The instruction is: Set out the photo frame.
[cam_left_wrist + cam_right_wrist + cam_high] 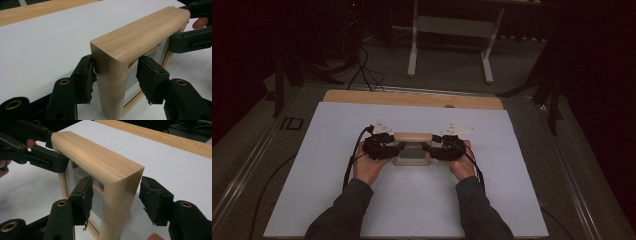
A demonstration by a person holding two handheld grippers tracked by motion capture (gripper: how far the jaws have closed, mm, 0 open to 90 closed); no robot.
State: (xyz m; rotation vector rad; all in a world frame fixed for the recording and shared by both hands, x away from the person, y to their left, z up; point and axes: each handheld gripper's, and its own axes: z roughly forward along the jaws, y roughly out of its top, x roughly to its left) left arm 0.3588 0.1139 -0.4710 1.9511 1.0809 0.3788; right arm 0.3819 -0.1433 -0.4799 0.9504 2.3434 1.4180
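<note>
A light wooden picture frame (pixel 412 145) with a glass pane stands upright on the white board (pixel 337 200), mid-table. My left gripper (pixel 398 148) straddles the left post of the frame (pixel 140 37). In the left gripper view my left gripper (pixel 118 78) has one pad (pixel 86 77) against the wood and the other pad (pixel 150 78) a little off it. My right gripper (pixel 428 149) straddles the right post of the frame (pixel 100 162). In the right gripper view my right gripper (pixel 119 201) has both pads slightly apart from the wood. Both grippers are open.
The white board lies on a wooden tabletop whose bare strip (pixel 412 99) shows along the far edge. Beyond it, on the floor, stand a white table base (pixel 413 50), cables (pixel 362 70) and dark stands (pixel 554 95). The person's sleeves (pixel 342 215) come in from the bottom.
</note>
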